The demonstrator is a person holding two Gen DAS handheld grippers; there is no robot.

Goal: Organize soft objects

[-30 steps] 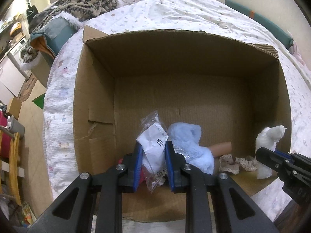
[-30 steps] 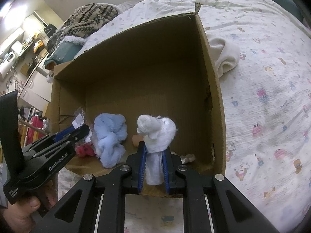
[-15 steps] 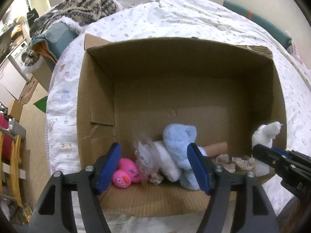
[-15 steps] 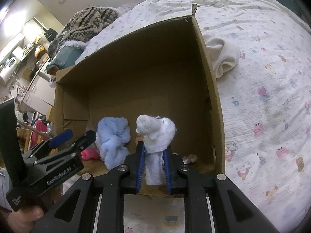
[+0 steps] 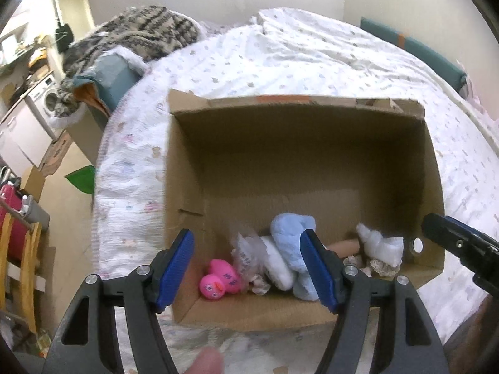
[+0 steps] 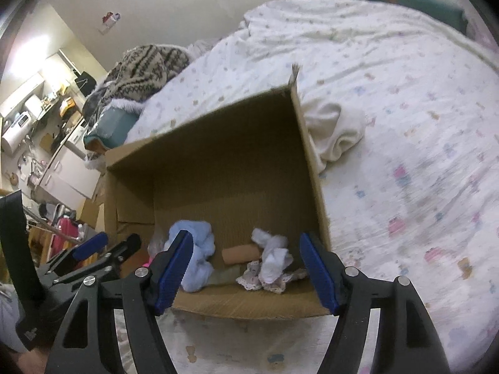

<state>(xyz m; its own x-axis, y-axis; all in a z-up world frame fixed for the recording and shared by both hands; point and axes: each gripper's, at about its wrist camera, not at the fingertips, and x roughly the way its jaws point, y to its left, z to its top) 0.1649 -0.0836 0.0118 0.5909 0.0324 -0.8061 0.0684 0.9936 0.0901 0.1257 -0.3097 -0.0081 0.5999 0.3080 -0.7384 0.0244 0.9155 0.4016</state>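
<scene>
An open cardboard box (image 5: 299, 155) (image 6: 218, 168) lies on the bed. Inside lie a light blue plush (image 5: 293, 233) (image 6: 196, 258), a white item in a clear plastic bag (image 5: 249, 249), two pink rubber ducks (image 5: 218, 280), a tan roll (image 6: 240, 254), lace pieces (image 6: 249, 280) and a white sock (image 5: 379, 244) (image 6: 274, 258). My left gripper (image 5: 249, 268) is open and empty, above the box's near edge. My right gripper (image 6: 246, 268) is open and empty, above the sock. The right gripper's tip also shows in the left wrist view (image 5: 461, 246).
A cream cloth (image 6: 333, 134) lies on the patterned bedsheet (image 6: 405, 124) just right of the box. A knitted blanket (image 5: 134, 37) and a teal cushion (image 5: 109, 74) lie at the far left of the bed. Furniture and a red bag (image 5: 12, 227) stand on the floor at left.
My left gripper opened and dropped the bagged white item into the box. My right gripper opened and dropped the white sock into the box. Both grippers pulled back a little.
</scene>
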